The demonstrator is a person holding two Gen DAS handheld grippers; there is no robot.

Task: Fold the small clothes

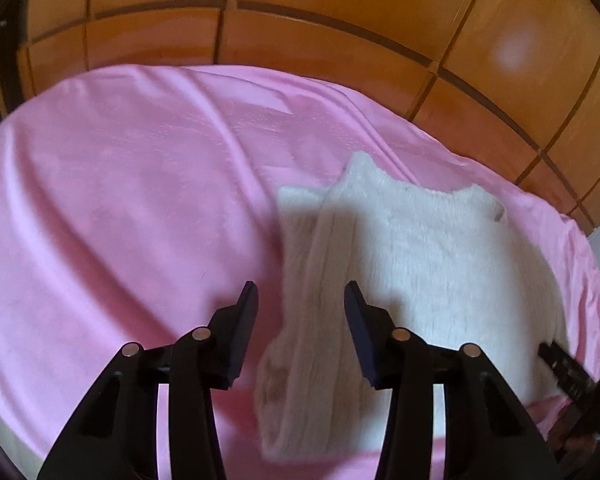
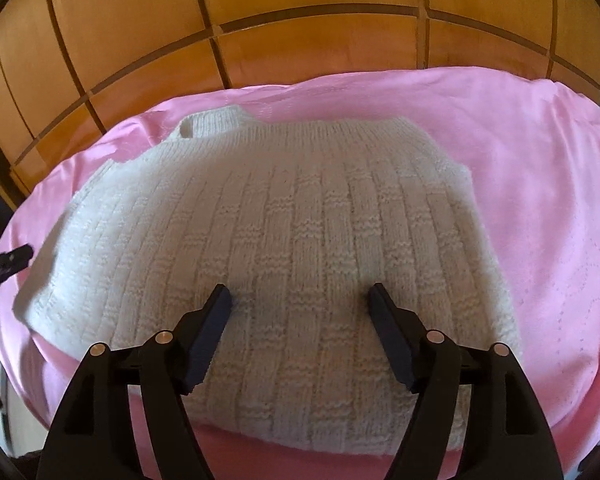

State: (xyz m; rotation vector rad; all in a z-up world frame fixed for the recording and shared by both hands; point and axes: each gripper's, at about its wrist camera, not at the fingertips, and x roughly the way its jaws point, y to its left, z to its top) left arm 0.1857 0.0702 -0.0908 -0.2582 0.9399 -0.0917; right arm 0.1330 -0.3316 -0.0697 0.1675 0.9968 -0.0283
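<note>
Left wrist view: the left gripper [image 1: 300, 300] gapes wide and empty over the white knit sweater [image 1: 400, 264], lower right on the pink sheet [image 1: 120, 200]. To fold cleanly, it should probably pinch the sleeve edge beneath.

Right wrist view: the right gripper [image 2: 300, 304], equally wide and empty, hovers above the sweater's ribbed middle. The wooden headboard [image 2: 300, 8] spans the top; nothing blocks.

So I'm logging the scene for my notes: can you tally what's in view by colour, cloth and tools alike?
White: 1, the knitted sweater, partly folded
Pink: 1, the bed cover under it
Black: 2, the left tongs and right tongs, both open
Orange-brown: 1, the wooden panel wall behind
Total: 5
</note>
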